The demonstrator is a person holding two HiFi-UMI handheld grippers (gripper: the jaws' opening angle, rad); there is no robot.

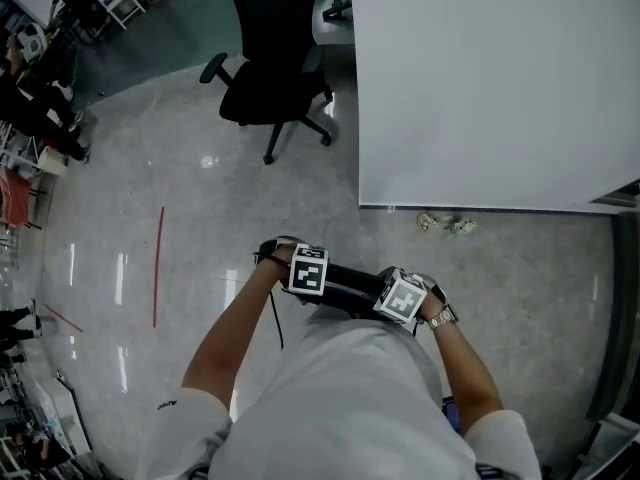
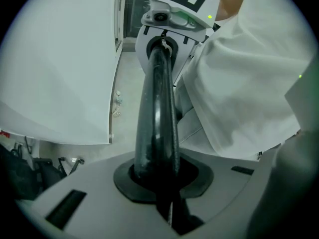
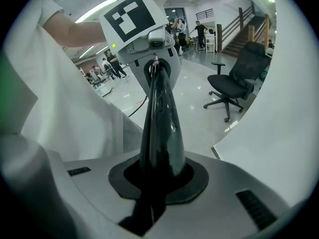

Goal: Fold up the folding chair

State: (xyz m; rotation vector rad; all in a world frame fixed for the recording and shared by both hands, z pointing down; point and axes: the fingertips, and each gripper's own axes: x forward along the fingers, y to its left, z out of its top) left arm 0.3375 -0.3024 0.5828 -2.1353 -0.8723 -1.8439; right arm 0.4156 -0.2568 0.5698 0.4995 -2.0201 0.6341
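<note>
the left gripper point(image 2: 158, 180) and right gripper point(image 3: 157, 178) were each clenched on the folding chair's glossy black rounded bar point(image 1: 350, 284), held close before the person's white shirt point(image 1: 340, 398), above the grey floor point(image 1: 200, 218).

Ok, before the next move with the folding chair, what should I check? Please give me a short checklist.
1. Left gripper shut on the black bar: ok.
2. Right gripper shut on the same bar: ok.
3. Chair fully folded: cannot tell; the person's body hides everything below the bar.
4. Office chair well apart from both grippers: ok.
5. Floor ahead free: not ok; crumpled litter lies by the edge of the white table.
</note>
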